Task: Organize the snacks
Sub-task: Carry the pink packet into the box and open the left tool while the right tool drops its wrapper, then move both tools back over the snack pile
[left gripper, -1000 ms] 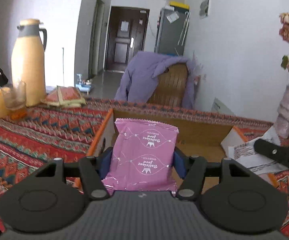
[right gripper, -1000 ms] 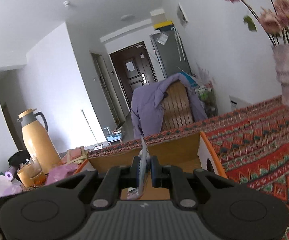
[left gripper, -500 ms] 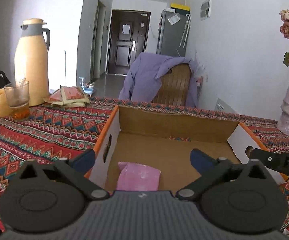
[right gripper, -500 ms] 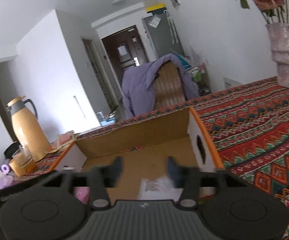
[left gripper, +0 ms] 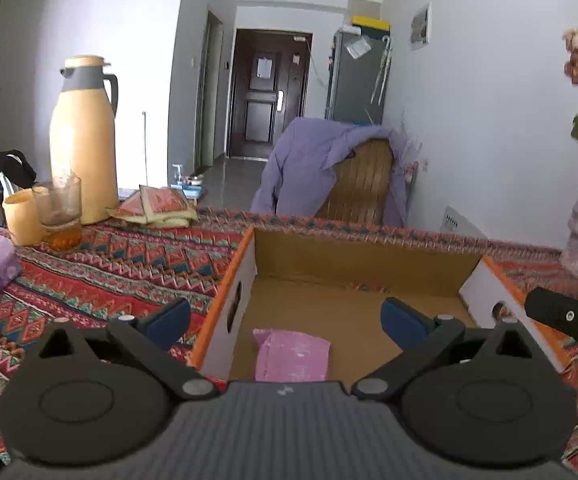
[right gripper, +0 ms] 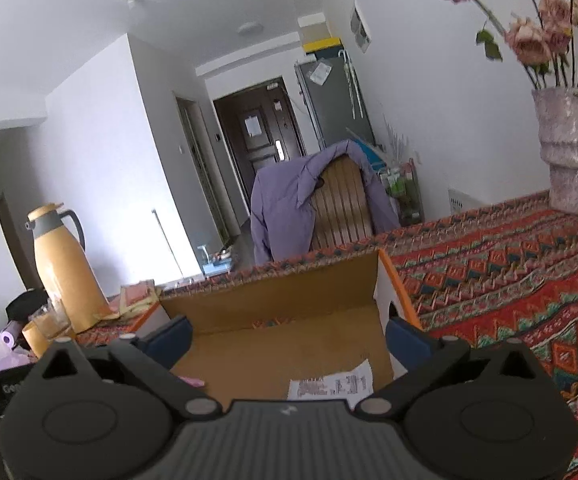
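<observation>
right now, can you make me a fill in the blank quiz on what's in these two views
1. The pink snack packet lies inside the ____ box.
2. The purple jacket hangs over the back of a ____.
3. Both the left tongs and the right tongs stand ____, holding nothing.
4. The white packet lies on the box floor, with the ____ tongs above it.

Missing words: cardboard; chair; open; right

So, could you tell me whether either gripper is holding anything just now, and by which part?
Nothing is held: left gripper and right gripper are open.
</observation>
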`<state>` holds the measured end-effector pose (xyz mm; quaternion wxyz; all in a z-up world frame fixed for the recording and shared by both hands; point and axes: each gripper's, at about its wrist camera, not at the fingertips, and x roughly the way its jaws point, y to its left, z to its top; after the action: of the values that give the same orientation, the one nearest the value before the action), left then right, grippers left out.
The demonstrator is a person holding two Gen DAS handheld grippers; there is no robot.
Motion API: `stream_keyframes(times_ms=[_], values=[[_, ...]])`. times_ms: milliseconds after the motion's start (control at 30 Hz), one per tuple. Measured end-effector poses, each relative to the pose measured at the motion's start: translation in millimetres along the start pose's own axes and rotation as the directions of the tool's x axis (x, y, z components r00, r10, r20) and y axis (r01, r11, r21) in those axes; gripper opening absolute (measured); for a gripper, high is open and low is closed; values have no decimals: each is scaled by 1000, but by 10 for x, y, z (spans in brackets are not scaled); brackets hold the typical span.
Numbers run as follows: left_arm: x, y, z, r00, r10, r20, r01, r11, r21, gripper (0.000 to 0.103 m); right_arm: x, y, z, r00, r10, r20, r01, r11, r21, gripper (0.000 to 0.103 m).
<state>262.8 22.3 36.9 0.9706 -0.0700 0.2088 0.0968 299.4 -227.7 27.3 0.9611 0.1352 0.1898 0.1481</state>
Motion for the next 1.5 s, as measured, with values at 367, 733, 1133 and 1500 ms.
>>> stream_keyframes(times_ms=[367,733,1133,1500], values=[[-443,54,105,999,-22,37,22,1000,-13,103,-489,243,149,997,-26,66,32,995,-90,103],[-839,217,-123,999,-29,37,28,999,14,103,-916,322,-63,998,-39,46,46,987,-151,103],[-1193,382,-497,998,-55,27,54,998,37,103,-1273,400,-506,999,-36,-12,33,978,-204,103],[-1351,508,-903,996,-86,1,86,994,66,103,-1522,353,-884,995,-55,-85,35,974,-226,103]])
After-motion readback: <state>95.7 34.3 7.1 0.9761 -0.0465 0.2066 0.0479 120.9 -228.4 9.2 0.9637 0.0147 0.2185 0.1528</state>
